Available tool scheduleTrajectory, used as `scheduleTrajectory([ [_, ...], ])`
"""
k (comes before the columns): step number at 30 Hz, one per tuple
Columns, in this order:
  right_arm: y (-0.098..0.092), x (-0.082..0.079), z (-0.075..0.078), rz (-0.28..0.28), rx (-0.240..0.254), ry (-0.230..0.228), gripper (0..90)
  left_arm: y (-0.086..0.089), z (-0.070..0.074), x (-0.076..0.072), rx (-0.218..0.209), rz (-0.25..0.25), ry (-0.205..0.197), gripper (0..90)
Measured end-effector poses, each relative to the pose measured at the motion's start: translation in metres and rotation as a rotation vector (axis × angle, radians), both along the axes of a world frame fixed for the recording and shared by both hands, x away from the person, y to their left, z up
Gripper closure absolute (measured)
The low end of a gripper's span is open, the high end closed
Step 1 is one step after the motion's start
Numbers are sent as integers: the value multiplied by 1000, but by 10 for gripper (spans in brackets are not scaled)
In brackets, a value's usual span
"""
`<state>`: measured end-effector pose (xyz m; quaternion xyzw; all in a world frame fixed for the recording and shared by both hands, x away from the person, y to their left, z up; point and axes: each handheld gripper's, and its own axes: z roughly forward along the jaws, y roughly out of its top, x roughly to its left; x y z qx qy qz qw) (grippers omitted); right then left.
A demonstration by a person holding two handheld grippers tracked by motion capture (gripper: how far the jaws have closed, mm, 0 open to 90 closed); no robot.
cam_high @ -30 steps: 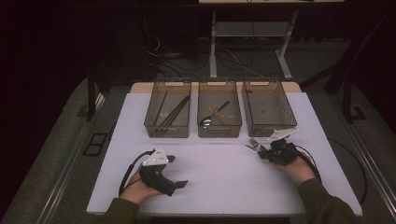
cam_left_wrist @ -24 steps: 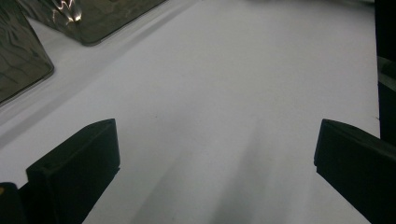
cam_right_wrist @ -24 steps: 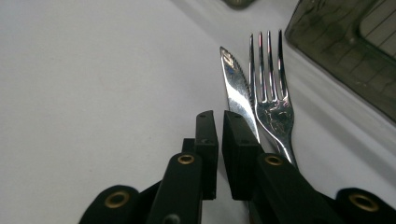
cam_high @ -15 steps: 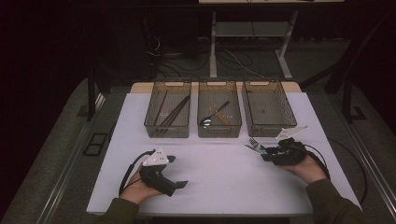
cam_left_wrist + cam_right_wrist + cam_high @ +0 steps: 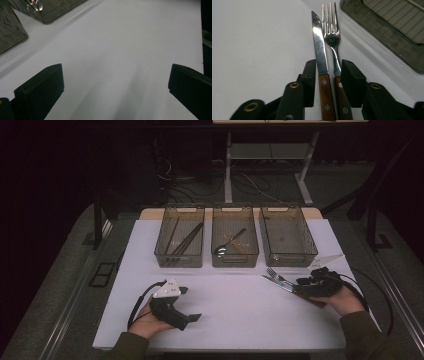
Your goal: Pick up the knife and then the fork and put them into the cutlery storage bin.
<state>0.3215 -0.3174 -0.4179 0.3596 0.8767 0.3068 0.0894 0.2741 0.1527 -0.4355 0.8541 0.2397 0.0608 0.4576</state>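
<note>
We hold the left tongs [image 5: 189, 304] low with jaws spread wide and nothing between them. Our right tongs [image 5: 296, 284] point left, jaws just closing in, standing narrowly apart; right hand [image 5: 342, 301] grips behind them.

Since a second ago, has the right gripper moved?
Yes. In the high view the right gripper has slid rightward, away from the rightmost bin toward the table's right edge, jaws just closing around the knife and fork.

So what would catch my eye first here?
Probably the knife and fork lying side by side between the jaws of the right tool, near the white table's right edge. Behind them, three smoky plastic bins stand in a row.
</note>
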Motion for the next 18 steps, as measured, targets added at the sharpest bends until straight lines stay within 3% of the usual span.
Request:
scheduleTrajectory([
  [18, 14, 5, -17, 72, -122, 21, 734, 0, 0, 0, 1, -5, 3, 0],
])
